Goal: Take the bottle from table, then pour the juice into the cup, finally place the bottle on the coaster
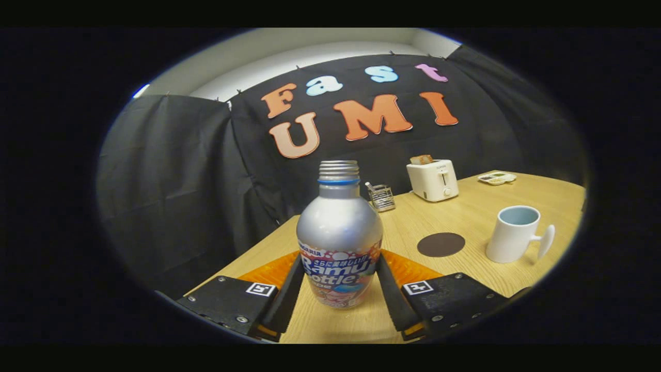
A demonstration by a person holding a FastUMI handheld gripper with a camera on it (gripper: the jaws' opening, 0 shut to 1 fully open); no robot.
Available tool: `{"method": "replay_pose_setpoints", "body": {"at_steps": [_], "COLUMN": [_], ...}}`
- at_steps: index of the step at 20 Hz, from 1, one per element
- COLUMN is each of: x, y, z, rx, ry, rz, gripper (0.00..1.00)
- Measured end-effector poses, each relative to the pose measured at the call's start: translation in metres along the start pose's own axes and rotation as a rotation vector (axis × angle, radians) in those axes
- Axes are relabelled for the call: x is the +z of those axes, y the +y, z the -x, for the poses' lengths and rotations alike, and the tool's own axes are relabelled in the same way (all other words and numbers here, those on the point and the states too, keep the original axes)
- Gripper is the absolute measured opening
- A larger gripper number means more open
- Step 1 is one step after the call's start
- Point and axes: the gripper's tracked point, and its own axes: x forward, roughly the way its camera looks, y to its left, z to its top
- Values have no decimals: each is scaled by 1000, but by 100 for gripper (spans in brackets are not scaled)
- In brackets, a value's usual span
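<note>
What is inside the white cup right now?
The cup shows a pale blue inner wall near the rim; its bottom is hidden, so any liquid cannot be told. The claw is shut on the bottle.

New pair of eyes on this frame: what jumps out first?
The silver bottle, uncapped and upright on the wooden table, stands between the gripper fingers, which sit against its sides low on the label. Beyond the fingers to the right lie a dark round coaster and, further right, a white cup. A white toaster stands at the back near the booth wall.
</note>
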Motion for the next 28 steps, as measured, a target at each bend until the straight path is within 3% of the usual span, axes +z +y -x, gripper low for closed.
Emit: {"method": "replay_pose_setpoints", "body": {"at_steps": [13, 21, 28], "x": [25, 39, 45], "y": [-22, -52, -74], "z": [-5, -18, -23], "rx": [90, 72, 52], "ry": [-6, -48, -101], "rz": [-515, -726, -1059], "gripper": [75, 75, 74]}}
